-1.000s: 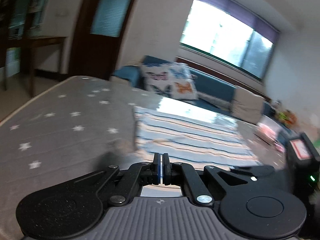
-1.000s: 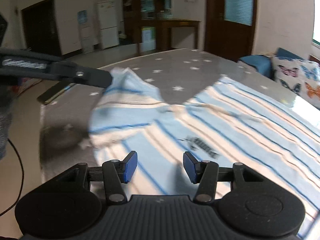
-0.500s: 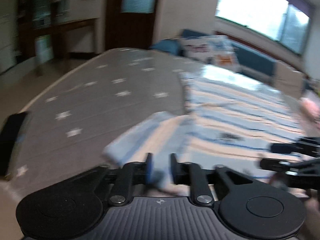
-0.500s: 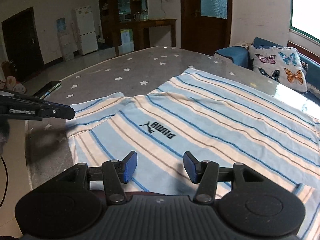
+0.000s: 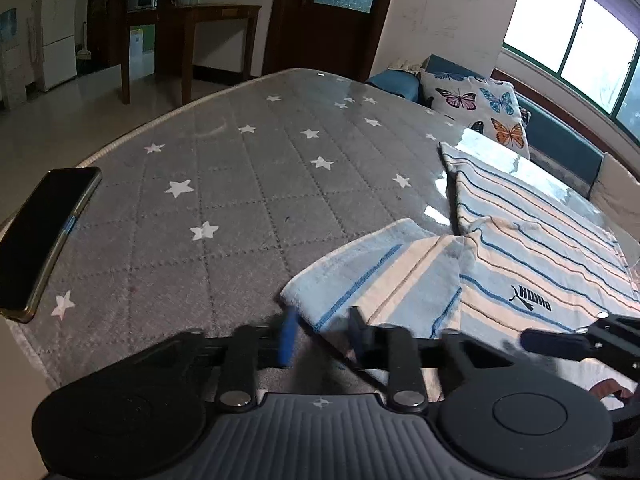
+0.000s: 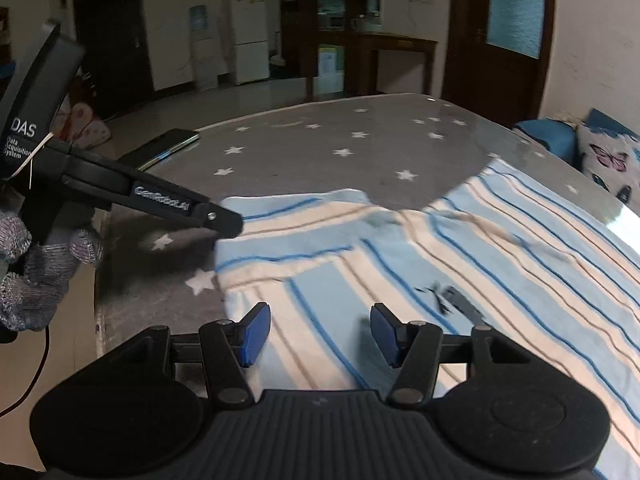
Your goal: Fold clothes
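Observation:
A light-blue and cream striped shirt (image 5: 520, 264) (image 6: 460, 248) lies flat on the grey star-patterned mattress (image 5: 240, 200), logo side up. Its sleeve (image 5: 372, 280) (image 6: 288, 232) points toward the mattress's near edge. My left gripper (image 5: 322, 334) is low at the sleeve's hem; its jaws are closing, the hem's edge lies between them, and a gap still shows. In the right wrist view the left gripper's fingertips (image 6: 224, 222) meet the sleeve's left edge. My right gripper (image 6: 320, 322) hovers over the shirt's chest, jaws opening, with nothing gripped.
A dark phone (image 5: 44, 236) (image 6: 168, 146) lies at the mattress's left edge. A blue sofa with a butterfly pillow (image 5: 476, 104) runs along the far side under the window. A gloved hand (image 6: 36, 272) holds the left gripper. Bare mattress stretches left of the shirt.
The left gripper let go of the raised sleeve, which now lies flat, then swung down to its hem with jaws parted. The right gripper shifted over the shirt and its jaws widened slightly.

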The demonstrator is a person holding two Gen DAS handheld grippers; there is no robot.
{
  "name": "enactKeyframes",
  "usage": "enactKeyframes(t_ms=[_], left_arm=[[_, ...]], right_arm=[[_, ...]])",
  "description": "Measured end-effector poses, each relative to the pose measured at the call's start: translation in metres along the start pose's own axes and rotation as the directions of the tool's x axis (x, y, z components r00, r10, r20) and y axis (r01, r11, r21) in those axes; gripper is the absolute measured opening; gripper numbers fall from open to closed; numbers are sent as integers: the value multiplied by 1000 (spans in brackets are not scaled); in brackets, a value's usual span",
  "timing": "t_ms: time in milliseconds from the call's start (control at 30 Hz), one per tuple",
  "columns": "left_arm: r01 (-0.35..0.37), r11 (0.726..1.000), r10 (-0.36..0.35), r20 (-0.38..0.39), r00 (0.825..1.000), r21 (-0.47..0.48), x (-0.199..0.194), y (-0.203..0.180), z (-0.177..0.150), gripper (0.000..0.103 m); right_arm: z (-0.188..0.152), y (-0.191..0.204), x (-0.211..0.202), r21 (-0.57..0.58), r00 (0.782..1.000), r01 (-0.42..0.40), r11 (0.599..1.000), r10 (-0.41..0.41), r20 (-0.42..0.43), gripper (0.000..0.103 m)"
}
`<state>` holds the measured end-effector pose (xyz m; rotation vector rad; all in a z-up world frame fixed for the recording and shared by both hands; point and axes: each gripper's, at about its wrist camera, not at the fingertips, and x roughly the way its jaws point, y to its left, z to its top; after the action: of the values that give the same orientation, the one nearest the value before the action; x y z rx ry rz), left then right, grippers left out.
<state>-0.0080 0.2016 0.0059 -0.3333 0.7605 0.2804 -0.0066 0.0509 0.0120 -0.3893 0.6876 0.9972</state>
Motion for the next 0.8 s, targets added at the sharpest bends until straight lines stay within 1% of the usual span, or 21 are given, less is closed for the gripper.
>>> enactKeyframes(t_ms=[33, 133, 267, 400, 500, 567, 667, 800], left_arm=[[7, 1000, -7, 0, 1000, -5, 0, 1, -1, 10], [24, 999, -23, 7, 1000, -26, -1, 6, -1, 4], [77, 996, -74, 48, 996, -45, -12, 6, 3, 2], [152, 988, -149, 108, 983, -18, -31, -8, 9, 2], [209, 978, -210, 137, 968, 23, -42, -23, 12, 1], [248, 967, -253, 142, 957, 51, -48, -34, 13, 1], [310, 945, -322, 143, 936, 103, -54, -52, 12, 1], [380, 906, -404, 120, 907, 185, -58, -75, 7, 2]], right_arm=[[1, 3, 4, -10, 1000, -4, 1000, 4, -8, 56], [3, 10, 13, -26, 1000, 2, 1000, -2, -21, 56], [5, 15, 14, -35, 1000, 2, 999, -3, -18, 56], [3, 13, 9, -15, 1000, 0, 1000, 0, -12, 57], [1, 5, -1, 6, 1000, 22, 1000, -22, 2, 57], [-2, -3, -10, 25, 999, 44, 999, -44, 12, 57], [-6, -19, -24, 67, 996, 81, 994, -83, 29, 57], [-14, -41, -39, 120, 989, 135, 983, -141, 40, 57]])
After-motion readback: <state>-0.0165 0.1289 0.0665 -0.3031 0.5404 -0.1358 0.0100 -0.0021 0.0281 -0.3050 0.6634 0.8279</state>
